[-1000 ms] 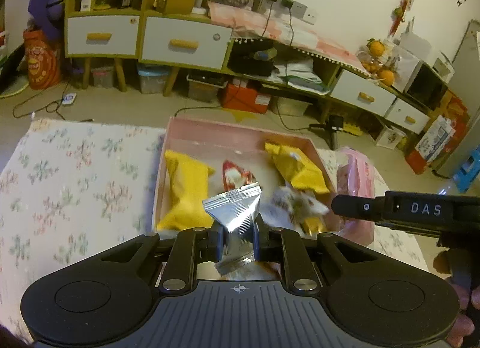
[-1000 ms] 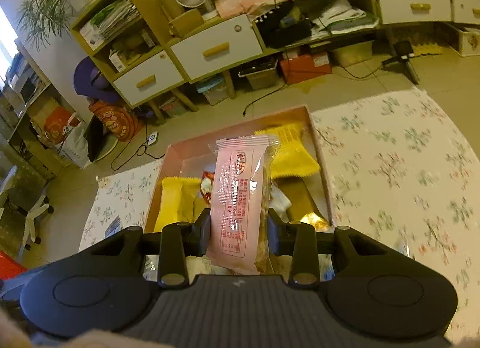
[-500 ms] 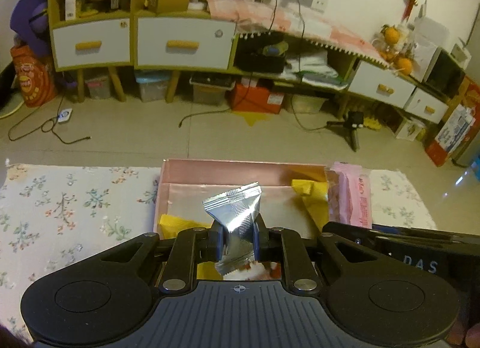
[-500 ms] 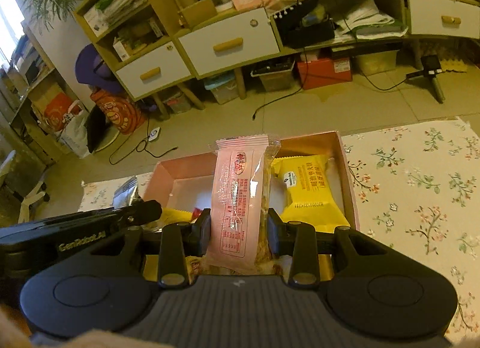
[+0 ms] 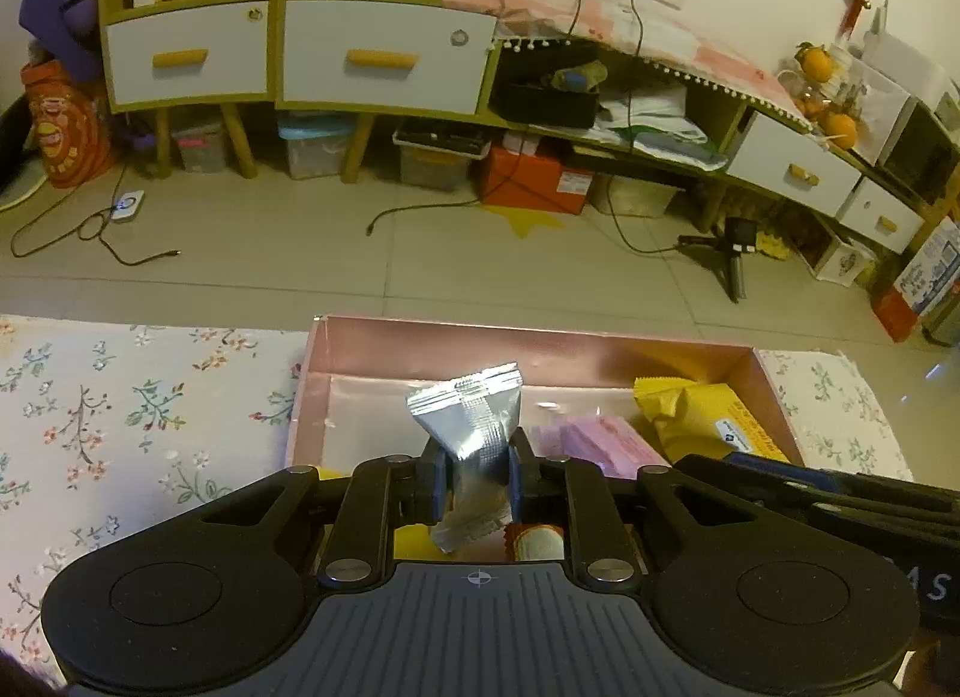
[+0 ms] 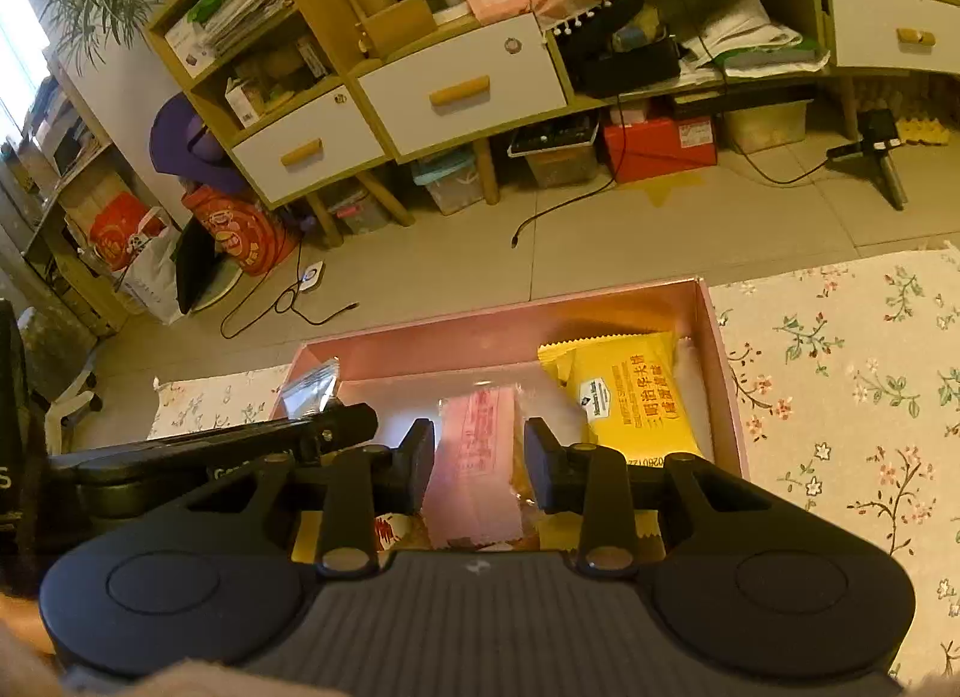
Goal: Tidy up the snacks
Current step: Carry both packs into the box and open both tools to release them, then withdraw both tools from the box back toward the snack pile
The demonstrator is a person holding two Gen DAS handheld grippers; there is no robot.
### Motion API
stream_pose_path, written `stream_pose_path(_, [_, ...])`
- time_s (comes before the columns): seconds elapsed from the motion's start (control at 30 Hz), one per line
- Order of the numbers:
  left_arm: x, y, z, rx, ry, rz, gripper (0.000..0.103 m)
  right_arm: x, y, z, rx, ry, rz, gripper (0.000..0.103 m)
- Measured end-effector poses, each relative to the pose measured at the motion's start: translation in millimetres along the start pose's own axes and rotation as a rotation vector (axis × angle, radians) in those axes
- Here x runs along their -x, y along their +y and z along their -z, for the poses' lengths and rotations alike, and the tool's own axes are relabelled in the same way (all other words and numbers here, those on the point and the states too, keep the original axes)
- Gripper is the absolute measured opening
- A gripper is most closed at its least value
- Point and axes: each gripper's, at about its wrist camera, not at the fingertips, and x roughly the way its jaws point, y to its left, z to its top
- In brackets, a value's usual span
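floral tablecloth (image 5: 120, 427): It covers the table on both sides of the box. A packet that misses the box lands here, outside the sorted lot. The likely cause is letting go while a packet overhangs a wall.

pink box (image 6: 498, 331): This open cardboard tray already holds snacks. Its walls look low and light, so a gripper body catching the near wall could shove the whole box across the cloth.

right gripper (image 6: 477, 457): It is clamped on the pink packet, low over the middle of the box, and its jaws have just been closing a little further. More squeeze could crush the cake inside.

left gripper (image 5: 474, 475): It is pinched almost fully together on the foil packet, over the box's left half. Its jaws have just been easing open a touch with the packet between them. The two tools are close side by side, and their arms could knock together.

yellow packet (image 6: 630, 397): It lies flat in the box's right end. The pink packet could land overlapping it and leave an untidy pile.

pink packet (image 6: 474, 427): It tips forward into the box. Its slick wrapper may slide out askew.

foil packet (image 5: 474, 415): It stands twisted and upright above the pads, held only by its lower part. It could drop early and tumble.
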Motion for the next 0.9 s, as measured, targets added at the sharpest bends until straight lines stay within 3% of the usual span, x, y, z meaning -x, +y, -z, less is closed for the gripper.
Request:
stream_pose_path(0.13, [1,3,1,0.016,0.0,-0.002,0.028,0,-2,0,-0.002,0.0,0.006,0.035])
stream_pose_path(0.27, [5,3,2,0.014,0.005,-0.006,0.03,4,-2,0,0.005,0.003,0.018,0.041])
stream_pose_path(0.43, [16,1,6,-0.001,0.001,-0.005,0.041,12,-1,0,0.003,-0.004,0.017,0.045])
stream_pose_path(0.7, [39,-7,16,-0.02,0.01,-0.01,0.048,31,2,4,0.006,-0.013,0.018,0.051])
stream_pose_path(0.9, [61,-10,30,-0.041,0.011,-0.016,0.06,48,5,11,0.019,-0.022,0.024,0.058])
